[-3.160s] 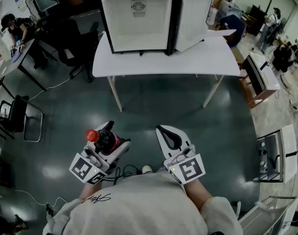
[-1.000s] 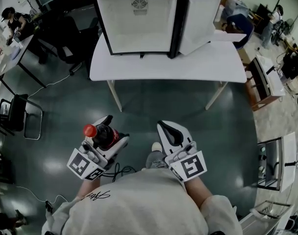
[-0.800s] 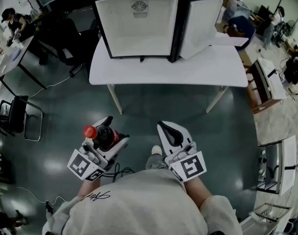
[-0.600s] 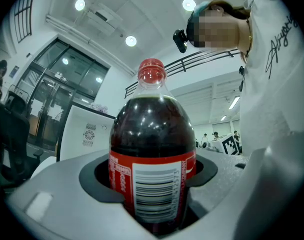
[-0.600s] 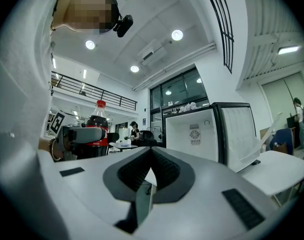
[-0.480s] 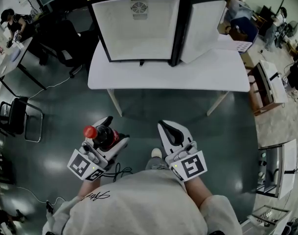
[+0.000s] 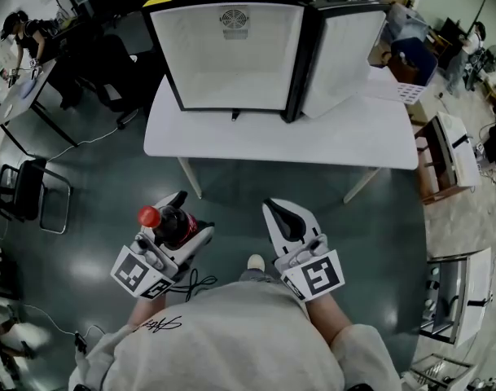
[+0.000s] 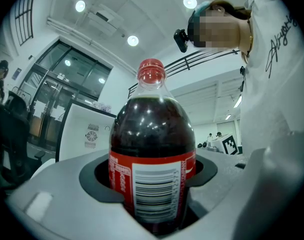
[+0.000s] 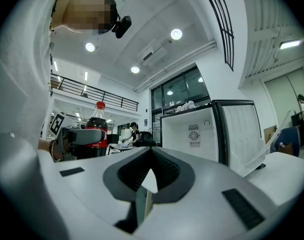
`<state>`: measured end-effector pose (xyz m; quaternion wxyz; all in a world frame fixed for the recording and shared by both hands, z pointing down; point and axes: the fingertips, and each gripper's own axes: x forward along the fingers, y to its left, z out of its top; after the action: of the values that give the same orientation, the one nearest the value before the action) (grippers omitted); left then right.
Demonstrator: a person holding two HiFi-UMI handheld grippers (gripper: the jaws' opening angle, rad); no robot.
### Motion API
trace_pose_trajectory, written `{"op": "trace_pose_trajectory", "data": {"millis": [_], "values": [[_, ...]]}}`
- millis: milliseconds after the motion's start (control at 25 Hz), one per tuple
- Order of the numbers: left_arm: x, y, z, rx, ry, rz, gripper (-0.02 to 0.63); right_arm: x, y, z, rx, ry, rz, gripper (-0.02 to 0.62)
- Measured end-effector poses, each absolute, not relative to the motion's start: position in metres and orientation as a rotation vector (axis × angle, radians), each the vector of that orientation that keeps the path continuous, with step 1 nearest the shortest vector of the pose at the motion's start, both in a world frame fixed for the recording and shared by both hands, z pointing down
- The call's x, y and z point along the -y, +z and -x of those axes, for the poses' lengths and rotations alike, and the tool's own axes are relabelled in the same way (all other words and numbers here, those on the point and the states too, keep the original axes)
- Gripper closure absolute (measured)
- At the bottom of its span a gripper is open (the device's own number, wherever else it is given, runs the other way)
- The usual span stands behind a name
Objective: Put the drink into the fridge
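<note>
Left hand-held gripper is clamped on the drink bottle, with one jaw pressed against each side of the red label, as the left gripper view shows. Dark cola fills the bottle, and its red cap shows at the bottle's upper left in the head view. The bottle is held in the air above the dark floor, close in front of the person's body. Beside it, the right hand-held gripper has its jaws brought together with nothing between them; the right gripper view shows only a thin slit at their base. Well ahead of both, the fridge stands on a white counter. Its door is swung open to the right and its white inside faces the person, with a round fan grille high on the back wall. The bottle is well apart from the fridge. A black chair stands on the floor at the left, and a dark cable lies on the floor below the left hand-held gripper
</note>
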<state>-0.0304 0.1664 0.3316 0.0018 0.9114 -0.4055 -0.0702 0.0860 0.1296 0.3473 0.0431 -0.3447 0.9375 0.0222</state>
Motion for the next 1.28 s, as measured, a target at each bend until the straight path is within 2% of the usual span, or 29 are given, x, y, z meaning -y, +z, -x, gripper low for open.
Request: {"op": "trace_pose_trajectory", "data": {"millis": [1280], "values": [[-0.134, 0.330, 0.022, 1.356, -0.247, -2.825, 0.284, -0.091, 0.347, -0.097, -2.887, 0.080, 0.976, 0.583]]}}
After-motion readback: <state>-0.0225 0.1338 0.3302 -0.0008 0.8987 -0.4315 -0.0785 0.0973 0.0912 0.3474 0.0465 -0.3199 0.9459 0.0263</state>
